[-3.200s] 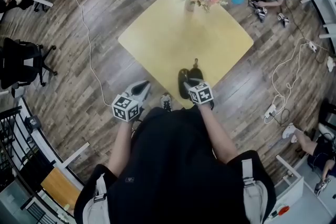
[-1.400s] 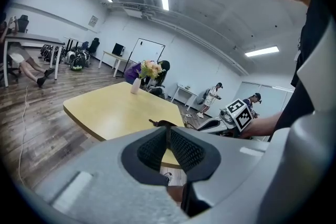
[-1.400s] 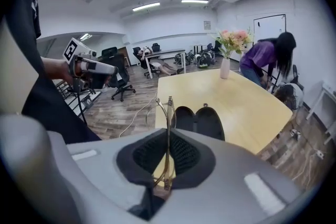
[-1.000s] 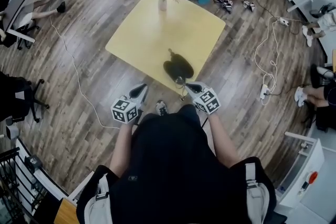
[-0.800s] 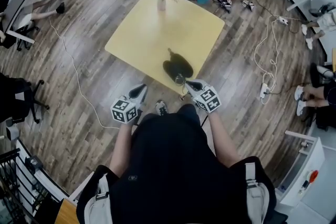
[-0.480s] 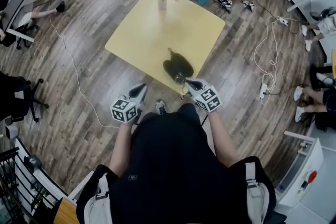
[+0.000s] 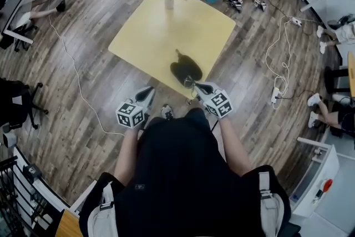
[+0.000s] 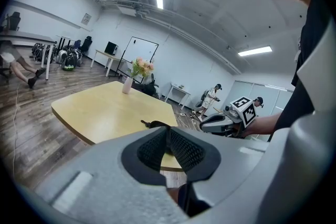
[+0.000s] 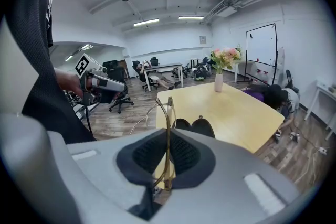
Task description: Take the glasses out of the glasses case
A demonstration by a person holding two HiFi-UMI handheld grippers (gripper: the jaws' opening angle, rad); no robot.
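Fingers of right gripper (image 9: pixel 168 150): were clamped on thin gold wire-framed glasses (image 9: pixel 168 113).
Fingers of left gripper (image 8: pixel 169 146): were pressed together, empty.
Black open glasses case (image 7: pixel 186 71): was seen on pale yellow desk (image 7: pixel 166 36), just beyond glasses.

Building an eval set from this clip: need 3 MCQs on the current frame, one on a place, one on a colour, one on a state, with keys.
1. Where is the glasses case relative to the table?
A) at the table's far corner
B) on the table, near the person's edge
C) off the table

2. What colour is the table top?
A) white
B) grey
C) yellow

3. What is the right gripper doing?
A) shut on the glasses
B) open and empty
C) shut on the glasses case

Answers:
1 B: in the head view the black case lies on the table just ahead of the right gripper.
2 C: the top is pale yellow in every view.
3 A: the right gripper view shows a thin gold frame clamped between its pads.
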